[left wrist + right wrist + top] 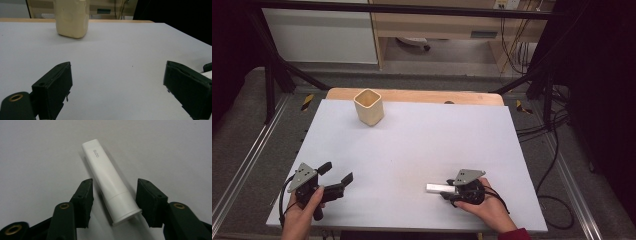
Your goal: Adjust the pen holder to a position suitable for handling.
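Right jaws: the right gripper (447,191) has its two black jaws apart, one on each side of the cap end of the white tube (109,183); a narrow gap shows on both sides, so they stand just beside it, not clamped.
Left jaws: the left gripper (338,173) is spread wide over bare surface, with nothing between the jaws.
Tube position: it lies flat near the person's edge of the surface (412,145), to the right of the middle, flat crimped end pointing away from the right gripper.
Tube shape and material: smooth matte white plastic, round at the flared cap, flattening toward the crimped end, with small grey lettering near that end.
Cup: a cream cup (369,106) with a squarish mouth and rounded corners stands upright at the far left of the surface, well apart from both grippers and the tube.
In the way: nothing lies between either gripper and the cup, or between the tube and the cup.
Surface: a pale, matte, smooth sheet over a wooden board (412,95) whose edge shows along the far side.
Surroundings: black frame bars (277,65) and cables (557,150) on the grey floor.
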Demonstrator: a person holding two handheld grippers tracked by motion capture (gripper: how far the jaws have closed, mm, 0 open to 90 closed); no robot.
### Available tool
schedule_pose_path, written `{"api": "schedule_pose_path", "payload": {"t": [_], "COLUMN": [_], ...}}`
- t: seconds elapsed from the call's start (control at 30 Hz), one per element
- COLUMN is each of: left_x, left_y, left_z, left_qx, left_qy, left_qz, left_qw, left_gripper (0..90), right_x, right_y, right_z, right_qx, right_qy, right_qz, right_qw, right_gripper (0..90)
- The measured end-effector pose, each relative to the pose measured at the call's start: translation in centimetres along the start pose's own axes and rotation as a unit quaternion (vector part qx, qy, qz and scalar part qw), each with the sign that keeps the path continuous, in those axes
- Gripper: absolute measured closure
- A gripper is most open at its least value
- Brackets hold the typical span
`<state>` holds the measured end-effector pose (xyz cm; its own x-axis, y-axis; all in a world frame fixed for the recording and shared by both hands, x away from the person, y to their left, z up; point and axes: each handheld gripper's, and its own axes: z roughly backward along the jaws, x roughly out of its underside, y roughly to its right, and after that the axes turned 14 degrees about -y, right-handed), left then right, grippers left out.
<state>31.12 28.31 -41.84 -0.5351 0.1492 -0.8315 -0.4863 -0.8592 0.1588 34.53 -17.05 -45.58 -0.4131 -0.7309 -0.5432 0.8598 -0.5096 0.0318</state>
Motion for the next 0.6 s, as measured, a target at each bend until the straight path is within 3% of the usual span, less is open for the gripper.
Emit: {"api": "schedule_pose_path", "payload": {"t": [0.3, 0.6], "left_x": [0.0, -0.1], "left_y": [0.1, 0.5], "left_z": [-0.2, -0.5], "left_qx": [0.001, 0.001], "left_qy": [-0.007, -0.01], "left_qz": [-0.004, -0.011], "left_qw": [1.0, 0.9999], "left_gripper": [8.8, 9.0], "right_x": [-0.6, -1.2], "right_y": [-0.5, -0.8], "right_z": [0.1, 0.2], "right_qx": [-0.001, 0.003], "right_qy": [-0.017, -0.037], "right_qz": [0.034, 0.038], "right_qw": [0.9993, 0.9986], "right_gripper": [64.4, 66.3]}}
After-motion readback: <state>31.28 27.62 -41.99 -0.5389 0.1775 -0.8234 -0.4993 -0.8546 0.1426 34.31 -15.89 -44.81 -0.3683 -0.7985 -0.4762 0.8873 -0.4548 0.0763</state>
